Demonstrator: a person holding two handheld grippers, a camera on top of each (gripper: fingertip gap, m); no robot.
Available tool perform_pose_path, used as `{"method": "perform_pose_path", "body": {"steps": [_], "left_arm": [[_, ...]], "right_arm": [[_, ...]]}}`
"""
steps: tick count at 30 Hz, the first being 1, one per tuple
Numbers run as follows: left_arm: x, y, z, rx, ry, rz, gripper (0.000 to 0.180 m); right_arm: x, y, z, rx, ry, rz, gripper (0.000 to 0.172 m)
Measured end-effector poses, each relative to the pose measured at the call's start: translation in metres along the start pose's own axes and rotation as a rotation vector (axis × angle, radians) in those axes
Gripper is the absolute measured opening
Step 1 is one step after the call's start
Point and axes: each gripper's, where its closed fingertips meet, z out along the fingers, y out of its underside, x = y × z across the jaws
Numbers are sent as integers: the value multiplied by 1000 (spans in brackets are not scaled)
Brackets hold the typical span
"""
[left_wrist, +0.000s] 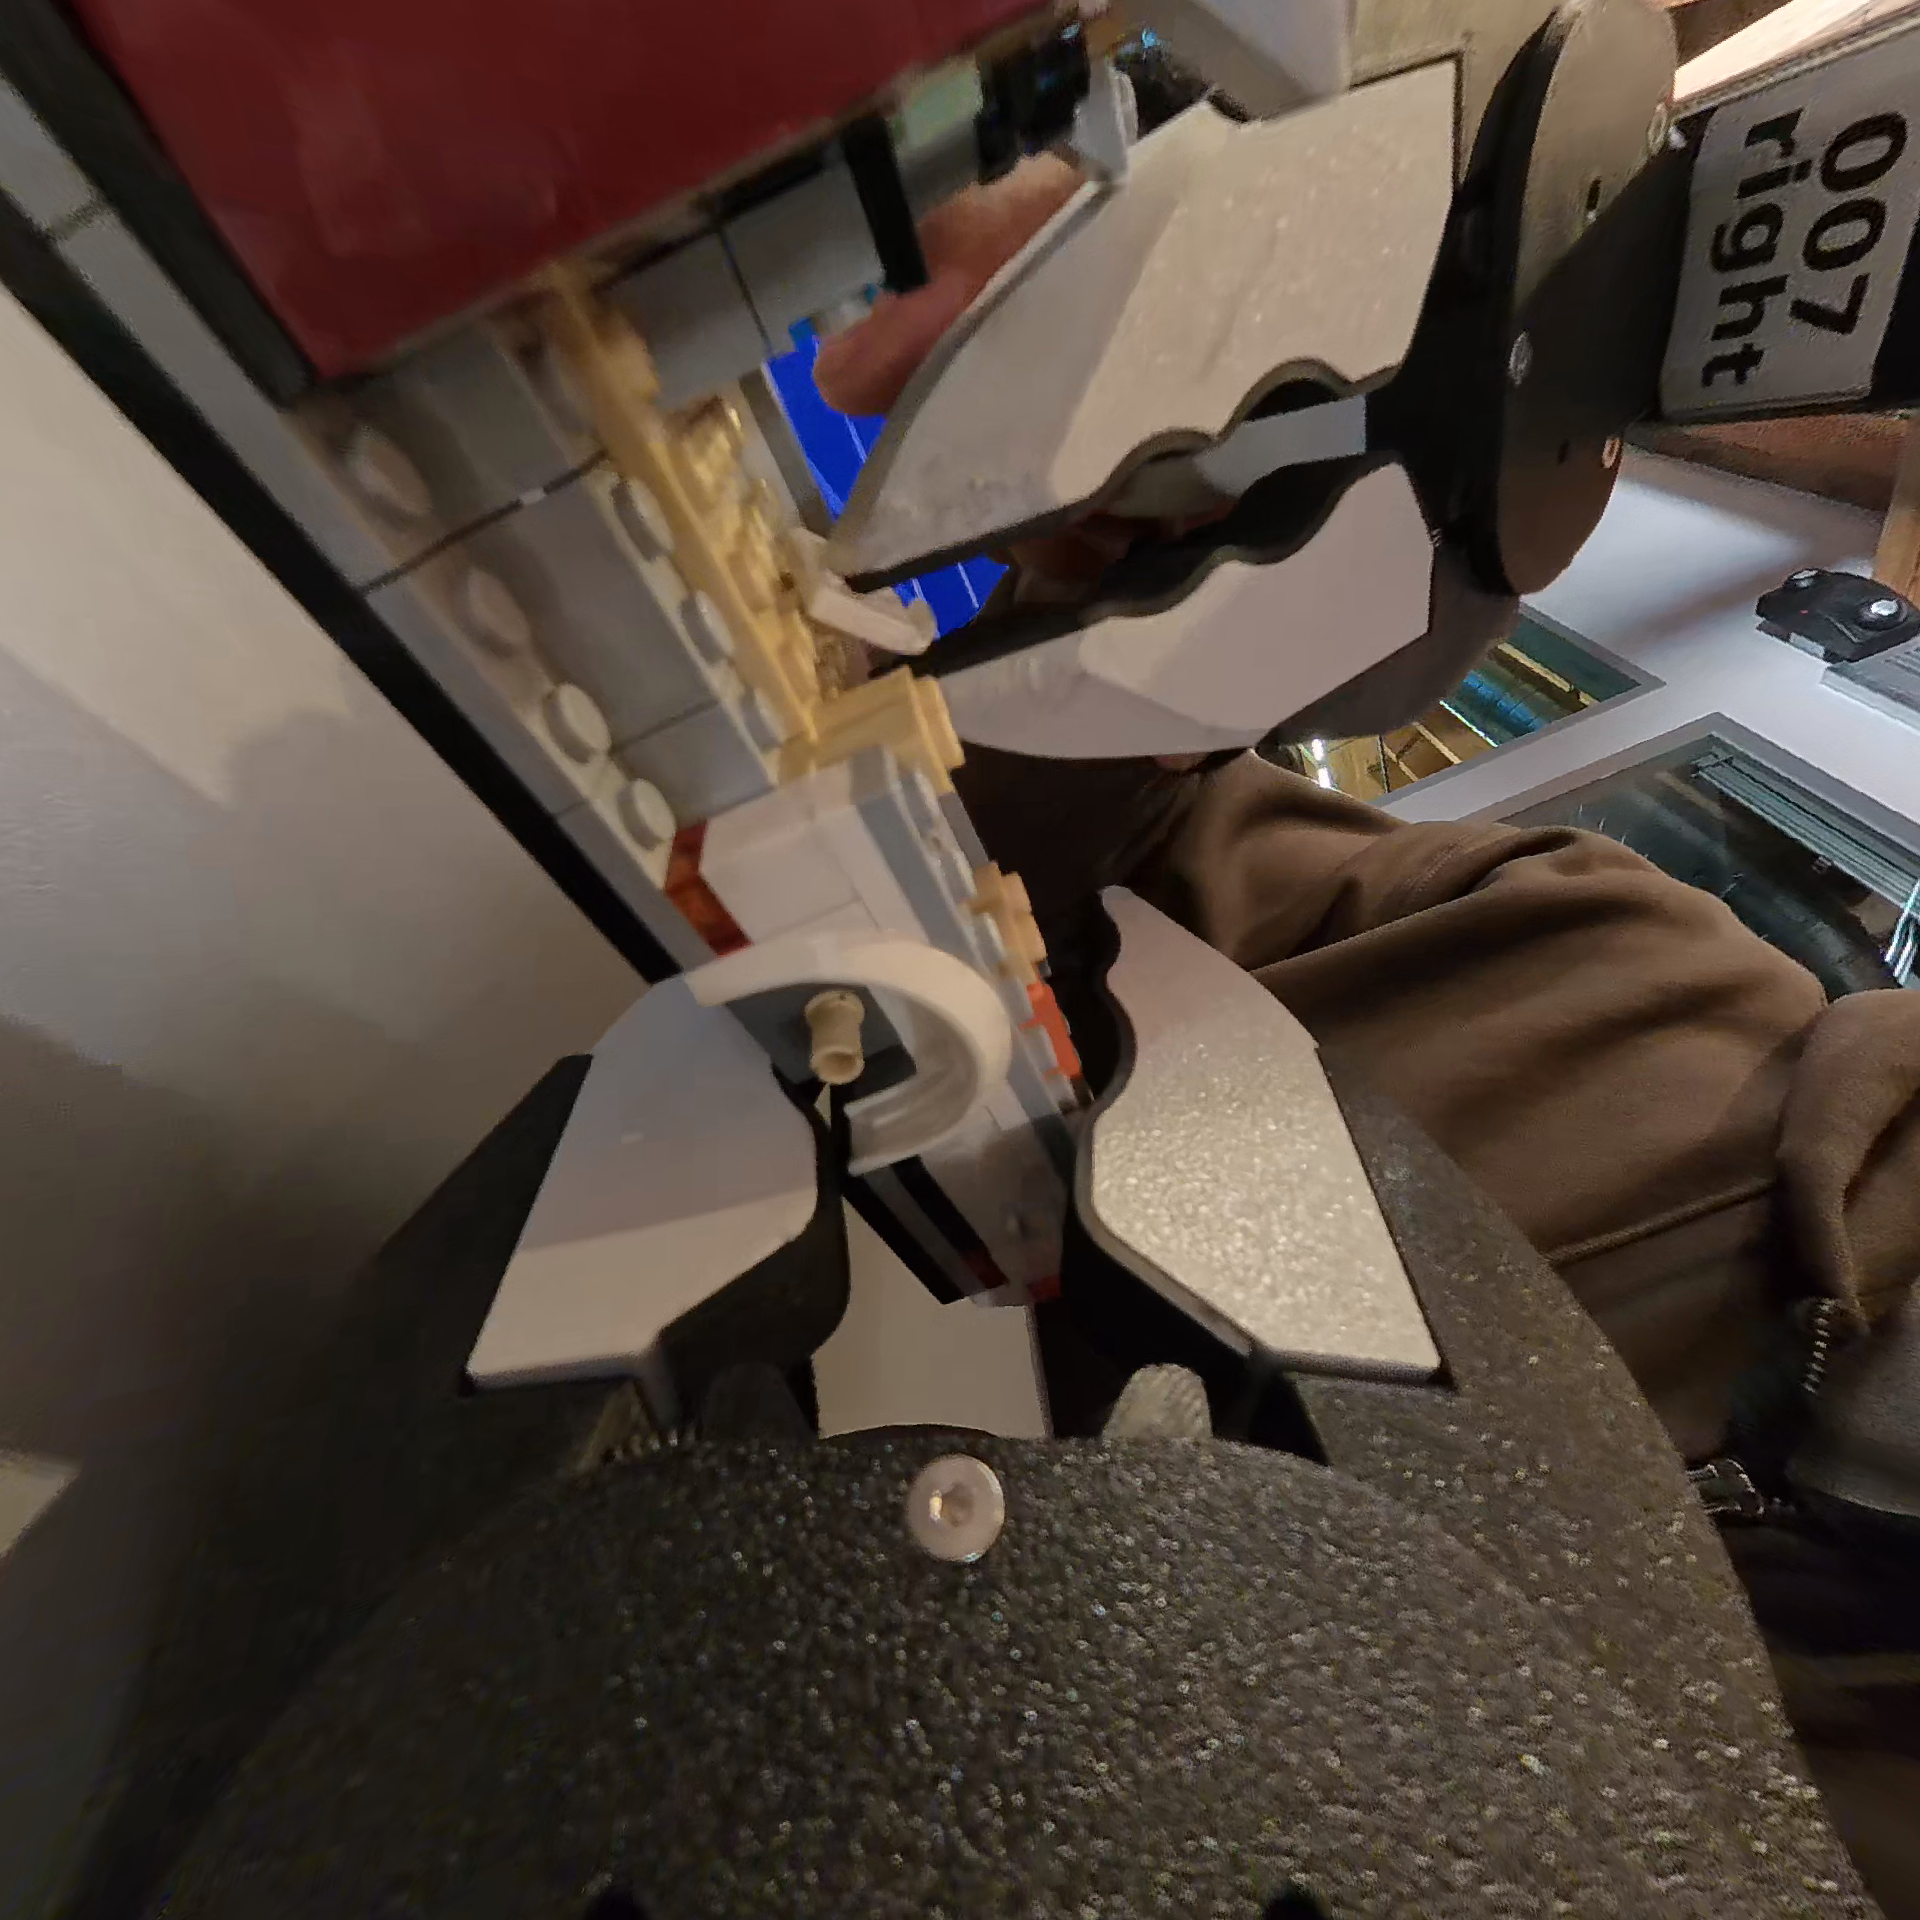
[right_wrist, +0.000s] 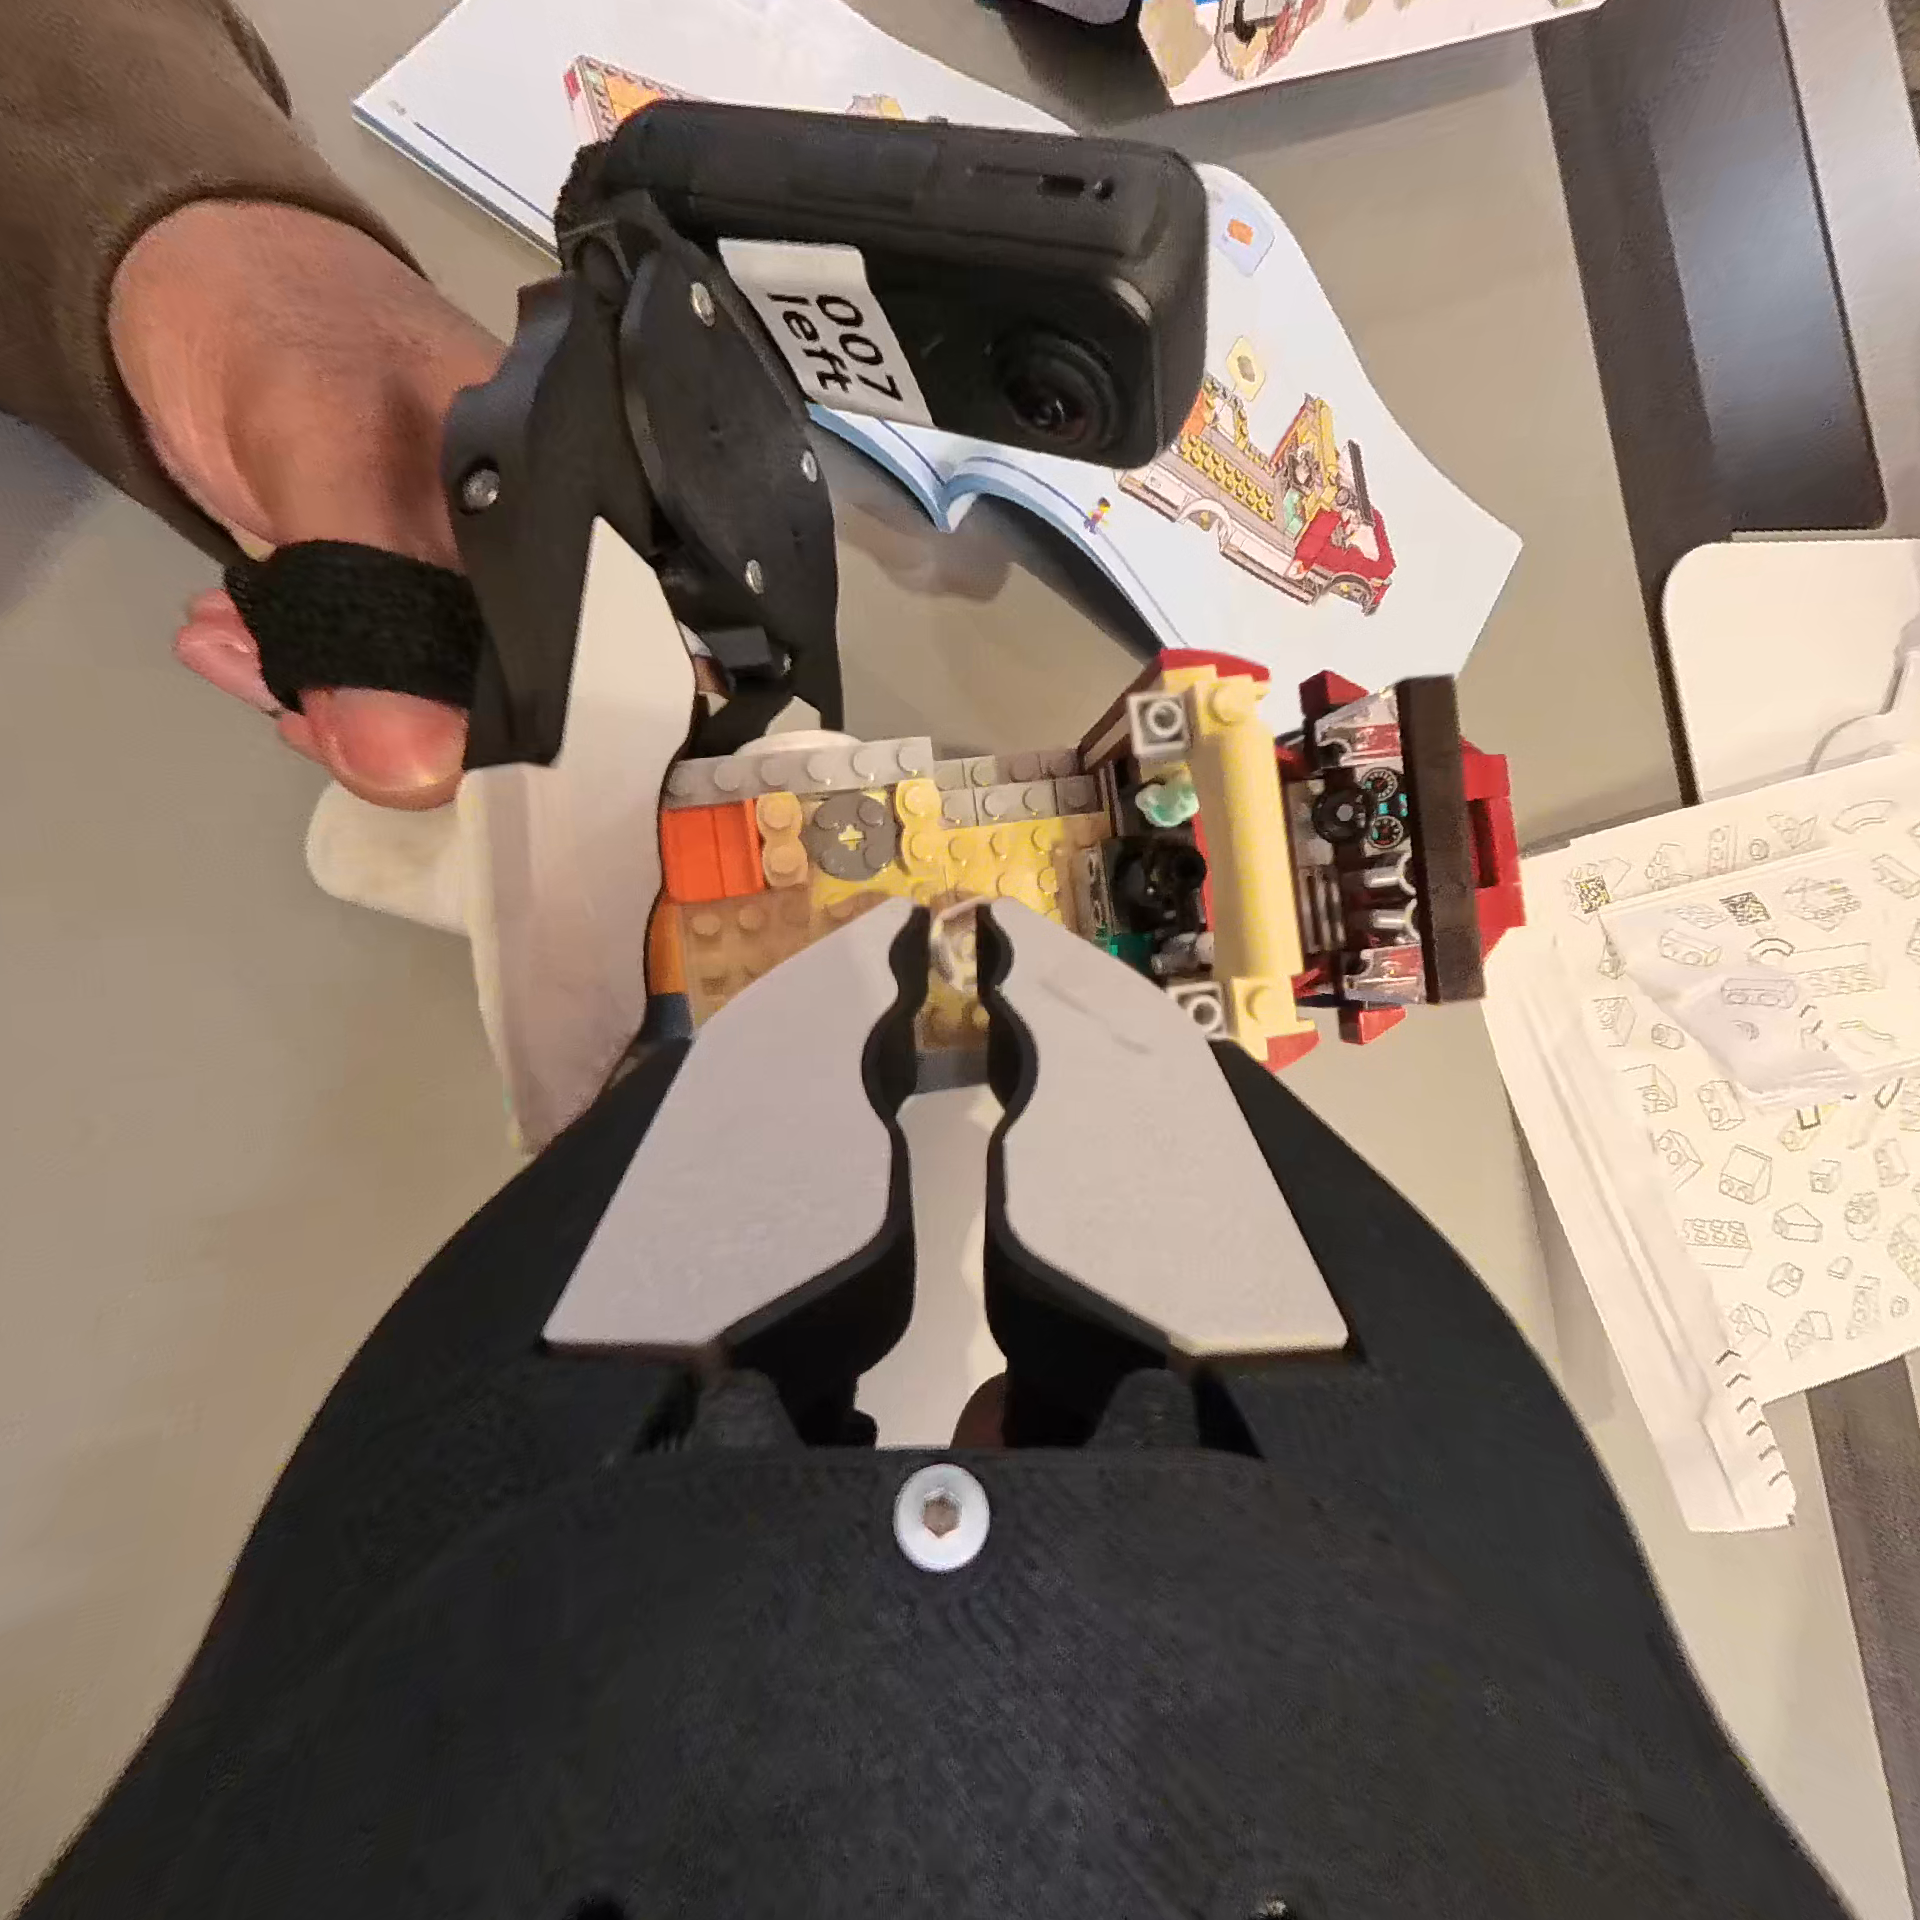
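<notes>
A grey surface (right_wrist: 156, 1039) carries an open instruction booklet (right_wrist: 1299, 488) toward its far edge and printed paper sheets (right_wrist: 1714, 1091) at its right edge. Above it, held off the surface, is a brick-built truck model (right_wrist: 1039, 862) with a red cab, tan and yellow studded bed and orange rear.

The left gripper (left_wrist: 966, 997) comes in from the model's rear end, with a bare hand (right_wrist: 291, 499) in a brown sleeve gripping its handle and one finger through a black strap. Its jaws stand wide, one on each side of the model's tail by the white wheel arch (left_wrist: 935, 1029), clamping it.

The right gripper (right_wrist: 951, 935) reaches down over the bed, tilted steeply. Its jaws are nearly closed, pinching a small pale piece (left_wrist: 873, 623) at the tips, right against the yellow studs.
</notes>
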Motion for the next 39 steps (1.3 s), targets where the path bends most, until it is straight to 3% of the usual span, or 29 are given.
{"method": "perform_pose_path", "body": {"steps": [6,15,28,39], "left_arm": [[0,-1,-1,5,4,-6,47],[1,1,0,-8,9,-1,47],[1,-1,-1,4,22,-23,47],[2,-1,-2,5,30,-26,47]], "right_arm": [[-2,-3,-6,30,-6,-25,4],[-28,-27,-4,196,-246,168,4],[-5,-20,4,160,-29,93,9],[3,-20,1,157,37,77,9]]}}
